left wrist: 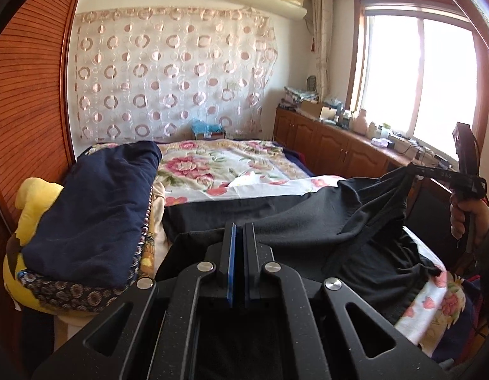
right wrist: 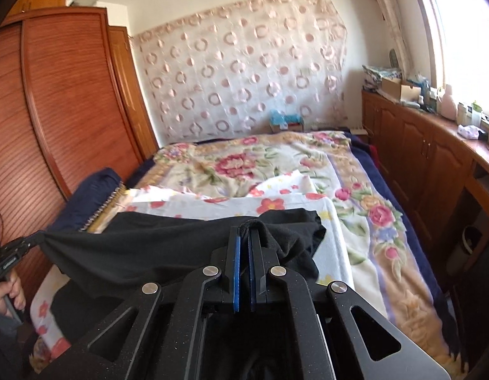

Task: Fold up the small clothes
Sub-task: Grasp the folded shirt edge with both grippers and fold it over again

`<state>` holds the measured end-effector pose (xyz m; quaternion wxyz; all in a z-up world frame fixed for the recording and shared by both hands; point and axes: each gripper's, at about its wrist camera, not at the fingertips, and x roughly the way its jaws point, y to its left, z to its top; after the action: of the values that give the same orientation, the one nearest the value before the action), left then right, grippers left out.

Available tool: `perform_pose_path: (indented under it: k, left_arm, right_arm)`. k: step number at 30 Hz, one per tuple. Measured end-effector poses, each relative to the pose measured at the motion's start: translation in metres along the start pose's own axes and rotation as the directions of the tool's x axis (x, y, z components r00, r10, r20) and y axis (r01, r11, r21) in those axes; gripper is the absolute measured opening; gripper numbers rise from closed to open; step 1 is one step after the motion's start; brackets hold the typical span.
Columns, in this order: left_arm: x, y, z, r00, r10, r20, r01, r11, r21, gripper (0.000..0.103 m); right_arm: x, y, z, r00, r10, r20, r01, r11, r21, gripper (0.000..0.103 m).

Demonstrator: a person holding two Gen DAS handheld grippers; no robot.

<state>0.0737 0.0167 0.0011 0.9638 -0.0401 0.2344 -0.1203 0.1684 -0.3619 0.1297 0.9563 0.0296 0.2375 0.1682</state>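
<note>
A black garment (left wrist: 307, 218) lies spread across the near end of the floral bed (left wrist: 212, 171), held up at two corners. My left gripper (left wrist: 239, 226) is shut on its near left edge. My right gripper (right wrist: 244, 231) is shut on a fold of the same black garment (right wrist: 155, 250), which bulges over the fingertips. In the left wrist view the right gripper (left wrist: 415, 171) lifts the garment's right corner. In the right wrist view the left gripper (right wrist: 26, 243) pulls the left corner taut.
A folded navy garment (left wrist: 95, 212) lies on a yellow plush toy (left wrist: 35, 199) at the bed's left. A wooden wardrobe (right wrist: 54, 120) stands along the left. A low wooden cabinet (right wrist: 428, 152) with clutter runs under the window on the right. A white flowered sheet (right wrist: 276, 205) lies beneath the garment.
</note>
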Motion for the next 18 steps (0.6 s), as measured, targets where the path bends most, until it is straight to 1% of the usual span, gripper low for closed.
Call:
perform_pose_path:
  k: [4, 8, 10, 12, 14, 16, 18]
  left_arm:
    - [-0.026, 0.002, -0.008, 1.000, -0.006, 0.011, 0.006, 1.000, 0.001, 0.004]
    - [-0.046, -0.001, -0.028, 1.000, -0.009, 0.001, 0.009, 1.000, 0.004, 0.004]
    - [-0.050, 0.000, -0.040, 1.000, -0.009, -0.018, 0.009, 1.000, -0.004, 0.004]
    - [-0.046, 0.002, -0.053, 0.999, 0.003, -0.055, -0.004, 1.000, -0.007, 0.004]
    - [-0.038, 0.003, -0.064, 0.995, 0.030, -0.093, -0.030, 1.000, -0.004, 0.004]
    - [-0.027, 0.007, -0.074, 0.989, 0.065, -0.134, -0.067, 0.998, -0.014, 0.004]
    - [-0.021, 0.011, -0.080, 0.985, 0.072, -0.158, -0.078, 0.997, -0.029, 0.004]
  right_arm:
    - [-0.041, -0.008, -0.031, 1.000, 0.021, 0.011, -0.021, 1.000, -0.005, 0.004]
    - [-0.071, -0.014, -0.067, 0.999, 0.034, -0.012, -0.034, 0.999, -0.006, 0.004]
    - [-0.077, -0.016, -0.080, 0.999, 0.034, -0.040, -0.034, 0.999, 0.001, 0.004]
    - [-0.074, -0.020, -0.101, 0.996, 0.023, -0.090, -0.023, 1.000, 0.002, 0.004]
    - [-0.069, -0.024, -0.116, 0.992, 0.016, -0.129, -0.015, 1.000, 0.010, 0.004]
    - [-0.062, -0.028, -0.129, 0.986, -0.007, -0.166, 0.008, 1.000, 0.008, 0.004]
    - [-0.057, -0.033, -0.139, 0.982, -0.021, -0.188, 0.025, 0.999, 0.021, 0.004]
